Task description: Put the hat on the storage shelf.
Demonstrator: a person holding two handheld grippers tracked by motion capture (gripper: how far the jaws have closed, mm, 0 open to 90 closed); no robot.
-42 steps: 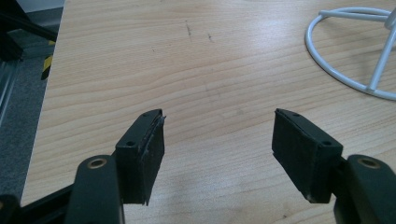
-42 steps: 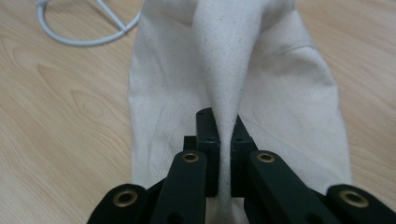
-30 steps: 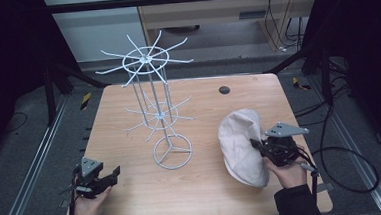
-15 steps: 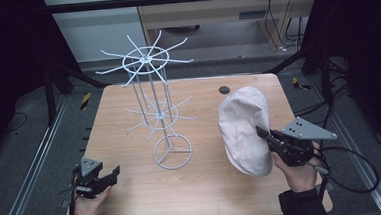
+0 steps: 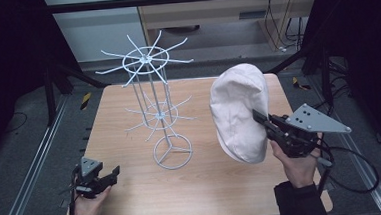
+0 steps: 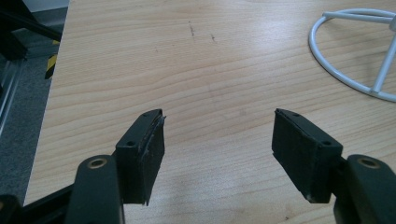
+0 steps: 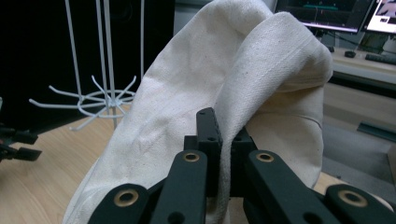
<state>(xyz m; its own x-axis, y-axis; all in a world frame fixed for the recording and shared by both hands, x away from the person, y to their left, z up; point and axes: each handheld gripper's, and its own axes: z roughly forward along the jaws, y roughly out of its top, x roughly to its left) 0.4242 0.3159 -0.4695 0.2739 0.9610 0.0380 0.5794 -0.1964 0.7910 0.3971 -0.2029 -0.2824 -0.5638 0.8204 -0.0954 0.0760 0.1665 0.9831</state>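
Note:
A cream cloth cap (image 5: 239, 112) hangs in the air above the right half of the table, with my right gripper (image 5: 260, 119) shut on its edge. In the right gripper view the jaws pinch a fold of the cap (image 7: 261, 79) at the right gripper (image 7: 223, 154). A white wire rack (image 5: 153, 97) with two tiers of radiating hooks stands left of the cap, its ring base (image 5: 172, 151) on the table. My left gripper (image 5: 111, 173) rests low at the table's front left corner, open and holding nothing; in its own view the left gripper (image 6: 218, 135) frames bare wood.
The wooden table (image 5: 134, 201) has dark floor and metal rails on both sides. Part of the rack's ring base (image 6: 348, 51) lies to the upper right in the left gripper view. The rack's lower hooks (image 7: 100, 102) show behind the cap in the right gripper view.
My right gripper has lifted the cap off the table and raised it upright, moving up and slightly right. The left gripper has stayed in place.

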